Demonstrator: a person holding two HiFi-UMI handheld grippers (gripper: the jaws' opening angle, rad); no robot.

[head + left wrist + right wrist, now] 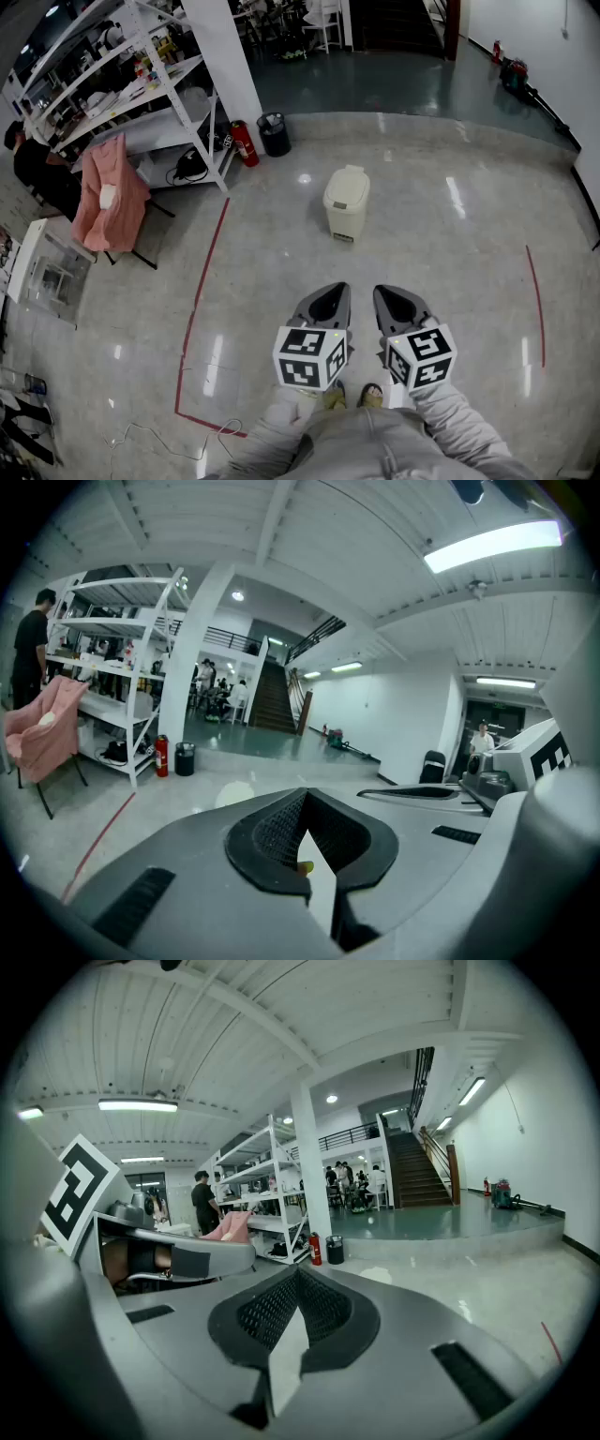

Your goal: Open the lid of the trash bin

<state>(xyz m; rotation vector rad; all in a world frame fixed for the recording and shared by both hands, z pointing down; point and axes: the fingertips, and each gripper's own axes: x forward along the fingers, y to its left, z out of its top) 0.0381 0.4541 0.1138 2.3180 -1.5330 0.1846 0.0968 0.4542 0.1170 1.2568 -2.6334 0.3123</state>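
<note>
Left gripper [330,298]: closed, empty.
Right gripper [392,302]: closed, empty.
Trash bin [346,208]: well ahead, lid [347,180] down.
Advice: approach first, then lift the front edge.

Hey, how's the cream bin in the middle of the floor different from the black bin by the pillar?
The cream bin is pale and boxy with a closed lid; the black bin is dark, round and open-topped. The cream bin stands alone on open floor; the black bin sits beside a red fire extinguisher at the pillar. Both stand upright on the floor.
</note>
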